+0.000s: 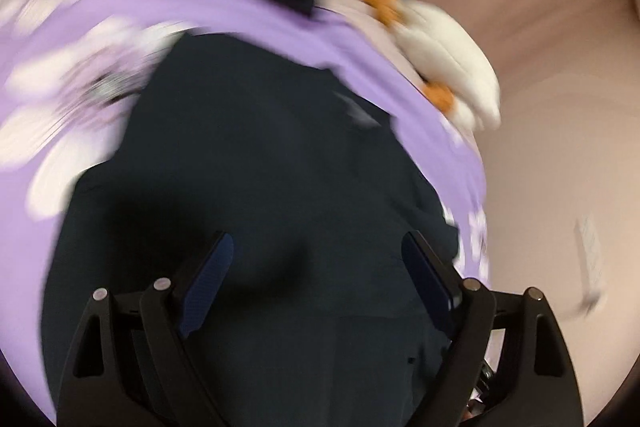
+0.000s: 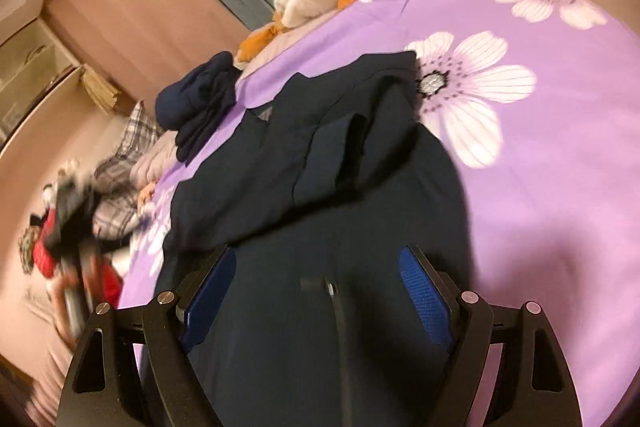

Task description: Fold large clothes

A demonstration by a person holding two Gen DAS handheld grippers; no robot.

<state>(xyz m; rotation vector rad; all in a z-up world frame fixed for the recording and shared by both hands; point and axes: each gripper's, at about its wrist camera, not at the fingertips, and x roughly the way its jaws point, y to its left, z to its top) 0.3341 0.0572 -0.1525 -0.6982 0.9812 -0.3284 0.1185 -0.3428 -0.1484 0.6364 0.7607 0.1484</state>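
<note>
Dark jacket (image 2: 320, 163) spread on the purple bed (image 2: 540, 187), just ahead of both wide, empty tools: left tool (image 1: 318, 267), right tool (image 2: 320, 279). Probably soft, floppy, bulky; best pinched at hem or shoulder seams.

Both the left gripper (image 1: 318, 281) and the right gripper (image 2: 318, 291) have glossy black angular linkage arms with triangular cut-outs. Round silver pivot pins cap the arms outboard of the jaws. Textured blue pads (image 2: 426, 293) line the inner jaw faces.
</note>
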